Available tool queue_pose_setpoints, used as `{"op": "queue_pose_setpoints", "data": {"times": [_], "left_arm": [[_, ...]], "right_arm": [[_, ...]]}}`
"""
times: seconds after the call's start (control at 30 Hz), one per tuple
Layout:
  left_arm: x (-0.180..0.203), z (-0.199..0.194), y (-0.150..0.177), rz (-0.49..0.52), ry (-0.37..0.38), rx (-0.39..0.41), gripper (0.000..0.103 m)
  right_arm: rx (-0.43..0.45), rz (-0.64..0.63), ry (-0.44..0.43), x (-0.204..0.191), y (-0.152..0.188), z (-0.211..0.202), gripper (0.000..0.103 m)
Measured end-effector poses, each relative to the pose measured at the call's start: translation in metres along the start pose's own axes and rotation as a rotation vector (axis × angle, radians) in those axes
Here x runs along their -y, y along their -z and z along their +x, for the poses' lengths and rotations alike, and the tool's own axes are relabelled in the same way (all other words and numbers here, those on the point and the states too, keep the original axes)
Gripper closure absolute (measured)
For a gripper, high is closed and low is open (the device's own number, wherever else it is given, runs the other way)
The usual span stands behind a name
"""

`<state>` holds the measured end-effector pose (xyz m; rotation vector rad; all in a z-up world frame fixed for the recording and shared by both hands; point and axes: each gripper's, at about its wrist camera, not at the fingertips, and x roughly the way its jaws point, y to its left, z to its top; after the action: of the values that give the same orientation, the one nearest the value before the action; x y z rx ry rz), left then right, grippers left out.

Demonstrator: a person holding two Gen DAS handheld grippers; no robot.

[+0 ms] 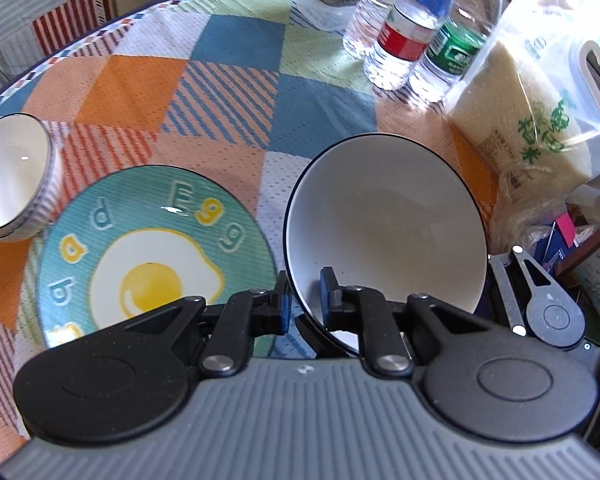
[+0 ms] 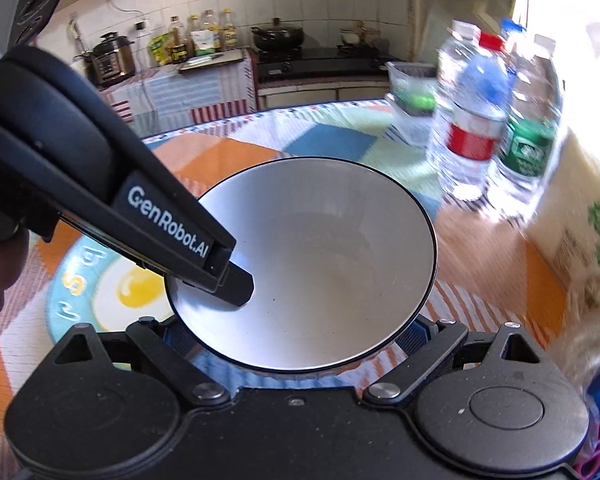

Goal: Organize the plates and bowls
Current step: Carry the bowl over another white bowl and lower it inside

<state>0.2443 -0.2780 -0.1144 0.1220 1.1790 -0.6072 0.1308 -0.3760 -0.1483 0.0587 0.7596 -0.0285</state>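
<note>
1. A small ribbed white bowl [image 1: 14, 176] sits at the left edge of the counter [image 1: 228, 92], which is covered in a patchwork cloth; it is just beside the plate.
2. A teal plate [image 1: 148, 248] printed with a fried egg lies flat on the counter, right of the small bowl.
3. The left hand-held gripper [image 1: 305, 296] is closed on the near rim of a large white bowl with a dark rim [image 1: 384, 224], one blue-padded finger inside and one outside; the bowl is tilted and stands just right of the plate.
4. The right hand-held gripper [image 2: 300, 336] is spread wide, its fingers on either side of the same large bowl's [image 2: 312, 264] lower wall; whether they touch it cannot be told.
5. Water bottles [image 1: 412, 32] and a bag of rice [image 1: 528, 104] stand toward the far right edge of the counter.
</note>
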Motion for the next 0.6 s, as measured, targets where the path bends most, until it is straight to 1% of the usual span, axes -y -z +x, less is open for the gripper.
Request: {"op": "queue_pose_setpoints", "data": {"times": [0.2,0.33,0.6], "left_arm": [[-0.025,-0.034,-0.005,-0.033,-0.029,0.033,0.09],[-0.047,-0.052,-0.008,-0.074,-0.042,0.052,0.089],[-0.1,-0.081,-0.012,-0.166,-0.091,0.105,0.089]], "right_arm": [[0.022,-0.058,-0.049,-0.027,-0.028,-0.005,0.005],[0.027,-0.103,-0.083,-0.046,-0.047,-0.003,0.005],[0.041,-0.205,-0.165,-0.093,-0.08,0.006,0.005]]}}
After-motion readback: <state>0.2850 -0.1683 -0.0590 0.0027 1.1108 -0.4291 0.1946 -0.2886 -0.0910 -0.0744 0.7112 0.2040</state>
